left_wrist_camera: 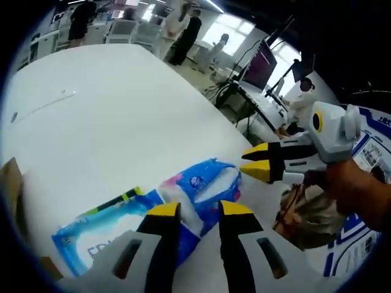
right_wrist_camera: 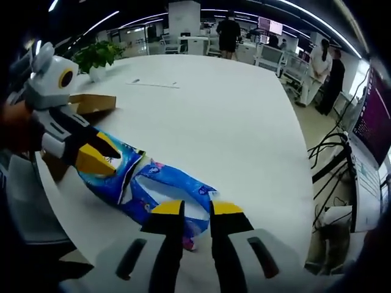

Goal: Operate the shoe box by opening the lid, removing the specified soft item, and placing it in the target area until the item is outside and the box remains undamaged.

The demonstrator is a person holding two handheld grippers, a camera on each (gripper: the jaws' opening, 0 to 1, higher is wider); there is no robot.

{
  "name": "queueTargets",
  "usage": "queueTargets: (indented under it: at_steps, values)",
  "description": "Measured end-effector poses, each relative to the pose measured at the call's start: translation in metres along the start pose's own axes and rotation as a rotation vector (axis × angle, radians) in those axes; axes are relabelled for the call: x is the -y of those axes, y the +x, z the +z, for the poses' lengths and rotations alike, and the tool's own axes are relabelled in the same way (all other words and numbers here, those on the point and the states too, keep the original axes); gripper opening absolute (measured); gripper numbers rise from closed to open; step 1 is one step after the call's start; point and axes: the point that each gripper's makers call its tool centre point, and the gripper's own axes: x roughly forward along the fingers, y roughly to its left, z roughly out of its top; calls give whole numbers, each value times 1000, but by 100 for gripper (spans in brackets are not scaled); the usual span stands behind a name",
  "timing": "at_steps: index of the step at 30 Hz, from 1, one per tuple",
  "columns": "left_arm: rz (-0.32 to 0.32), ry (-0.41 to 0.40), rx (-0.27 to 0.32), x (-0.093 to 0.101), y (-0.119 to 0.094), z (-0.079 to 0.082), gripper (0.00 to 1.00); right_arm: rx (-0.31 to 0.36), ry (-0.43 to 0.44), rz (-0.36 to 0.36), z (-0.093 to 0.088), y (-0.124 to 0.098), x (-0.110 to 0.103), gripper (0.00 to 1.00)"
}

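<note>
I am looking down the left hand-held gripper [left_wrist_camera: 200, 210]; its yellow-tipped jaws are standing slightly apart with nothing between them, hovering just over the blue and white soft pack [left_wrist_camera: 183, 210] that is lying flat on the white bench [left_wrist_camera: 122, 116]; the pack is running from just ahead of these jaws away to their left, with a second, printed blue pack [left_wrist_camera: 91, 235] lying against it on that side; a brown corner of the shoe box [left_wrist_camera: 11, 183] is showing further left, at the bench edge.

The right hand-held gripper [left_wrist_camera: 252, 163] is coming in from the right of this view, held in a person's hand [left_wrist_camera: 354, 189], its tips close together and pointing at the far end of the pack without touching it.

In the right gripper view I am seeing the right hand-held gripper [right_wrist_camera: 197, 209] with its jaws slightly apart and empty, poised just above the near end of the soft pack [right_wrist_camera: 165, 192]; the left hand-held gripper [right_wrist_camera: 101, 155] is entering from the left, resting over the pack's other end; whether it is pressing on the wrapper I cannot tell; the cardboard box [right_wrist_camera: 91, 102] is sitting beyond it on the bench [right_wrist_camera: 232, 110], beside a potted plant [right_wrist_camera: 98, 58]; people are standing in the office well beyond the bench.
</note>
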Motion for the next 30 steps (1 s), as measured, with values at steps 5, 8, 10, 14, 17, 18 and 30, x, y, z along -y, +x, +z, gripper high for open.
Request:
queueTargets:
  at_steps: [5,8,10,14,17,18,30]
  values:
    - [0,6,8,-2,-12,-1,22,3,0,-4,2,-4,-9,15]
    - [1,15,14,-3,-21,-3,22,7,1,-7,4,-9,-18,15]
    - [1,18,16,-4,-28,-5,22,13,-4,-4,7,-10,-24,14]
    - [7,18,27,-8,-43,-8,22,17,-11,0,11,-12,-38,14]
    - [9,21,36,-10,-56,-12,22,23,-17,7,16,-13,-50,14]
    - [12,21,37,-12,-59,-13,22,26,-21,10,18,-13,-56,14]
    - [39,-9,69,-41,-112,-34,22,46,-52,41,38,-13,-114,13]
